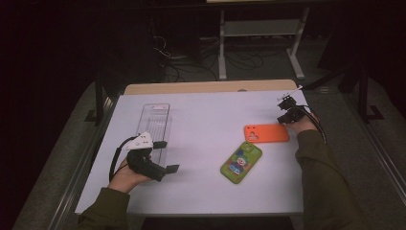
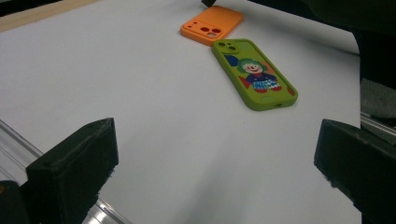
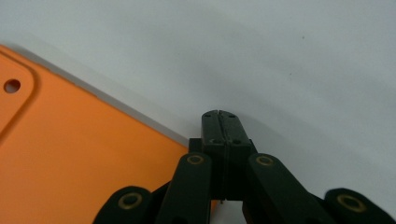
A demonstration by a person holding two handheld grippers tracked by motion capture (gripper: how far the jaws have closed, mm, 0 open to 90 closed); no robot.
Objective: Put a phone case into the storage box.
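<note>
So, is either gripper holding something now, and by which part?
Nothing is held. The right gripper is shut with nothing between its jaws, its tip at the edge of the flat orange phone case. The left gripper stands open over the white table.

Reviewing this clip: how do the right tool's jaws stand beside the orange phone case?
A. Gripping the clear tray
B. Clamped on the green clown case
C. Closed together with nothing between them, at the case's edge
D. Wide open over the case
C: in the right gripper view the right tool has its jaws pressed together with nothing between them, next to the edge of the orange phone case.
</note>
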